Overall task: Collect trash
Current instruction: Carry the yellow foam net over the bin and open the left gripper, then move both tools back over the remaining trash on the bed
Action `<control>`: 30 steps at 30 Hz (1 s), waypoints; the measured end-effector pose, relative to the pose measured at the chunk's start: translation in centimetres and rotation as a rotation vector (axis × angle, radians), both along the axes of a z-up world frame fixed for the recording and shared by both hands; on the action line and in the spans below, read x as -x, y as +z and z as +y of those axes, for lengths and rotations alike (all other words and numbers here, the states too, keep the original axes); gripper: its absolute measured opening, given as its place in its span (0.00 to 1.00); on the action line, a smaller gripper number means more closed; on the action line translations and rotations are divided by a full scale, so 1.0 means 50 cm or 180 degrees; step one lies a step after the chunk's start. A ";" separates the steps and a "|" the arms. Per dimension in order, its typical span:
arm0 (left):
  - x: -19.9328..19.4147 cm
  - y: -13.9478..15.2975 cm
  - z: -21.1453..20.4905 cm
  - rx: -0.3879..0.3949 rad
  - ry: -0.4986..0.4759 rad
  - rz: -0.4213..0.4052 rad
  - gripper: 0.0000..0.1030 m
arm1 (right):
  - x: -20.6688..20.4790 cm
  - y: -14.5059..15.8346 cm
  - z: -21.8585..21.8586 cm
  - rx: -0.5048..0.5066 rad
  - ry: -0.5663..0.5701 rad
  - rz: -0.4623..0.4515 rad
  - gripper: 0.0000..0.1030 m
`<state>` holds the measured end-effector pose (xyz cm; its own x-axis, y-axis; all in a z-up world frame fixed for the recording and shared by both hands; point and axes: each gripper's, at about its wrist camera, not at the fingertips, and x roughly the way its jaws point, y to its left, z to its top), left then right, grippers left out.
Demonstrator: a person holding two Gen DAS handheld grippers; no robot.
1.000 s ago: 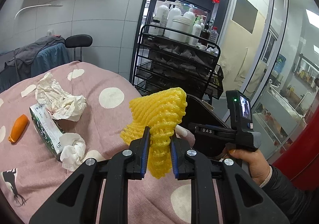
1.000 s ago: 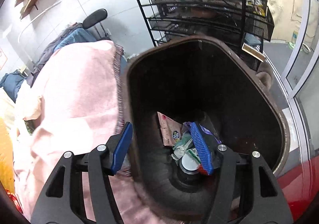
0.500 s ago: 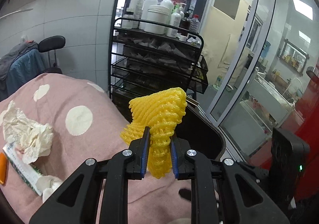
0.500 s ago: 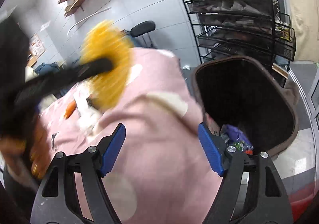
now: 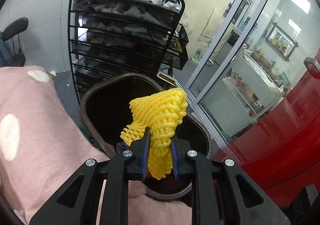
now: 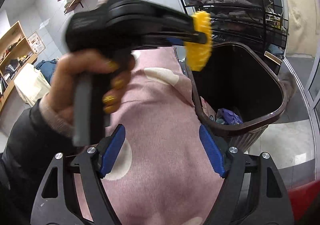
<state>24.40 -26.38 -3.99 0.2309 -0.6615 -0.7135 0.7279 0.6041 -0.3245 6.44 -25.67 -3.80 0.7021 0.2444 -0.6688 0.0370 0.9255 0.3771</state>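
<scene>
- The left gripper [image 5: 159, 152] was clenched on a yellow foam net [image 5: 160, 119], its blue pads pressing the net's lower part while the upper part fanned out above the jaws.
- The net hung over the open mouth of the brown bin [image 5: 88, 103], which stood on the floor just off the right edge of the pink spotted blanket [image 5: 36, 129].
- In the right wrist view, the hand [image 6: 84, 83] holding the left gripper appeared blurred on the left, with the net at the near-left part of the bin's rim.
- The right gripper [image 6: 163, 151] stood wide apart and empty over the blanket; nothing lay between its pads.
- The bin already held some rubbish at the bottom, including a purple wrapper [image 6: 230, 117].
- Step in hand, as judged: drop the net into the bin.
- To do it well, the net should be carried toward the middle of the opening before release, since a light foam net may catch on the rim or drift onto the blanket.
- The jaws should then open fully, because the mesh could snag on the ribbed pads; a slight downward tilt would help it slide free.
- The right gripper should stay clear of the bin mouth.
</scene>
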 end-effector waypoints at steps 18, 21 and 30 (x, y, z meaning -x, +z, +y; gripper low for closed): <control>-0.023 -0.014 0.038 -0.0036 0.0366 0.0114 0.72 | 0.006 -0.004 0.009 -0.0026 0.0078 0.0029 0.74; -0.008 0.009 0.082 0.0045 0.0497 -0.0037 0.75 | 0.005 -0.006 0.014 -0.0019 0.0101 0.0041 0.74; 0.044 0.051 0.227 0.0070 0.0995 -0.0389 0.80 | -0.009 -0.006 0.034 0.0041 0.0193 0.0047 0.75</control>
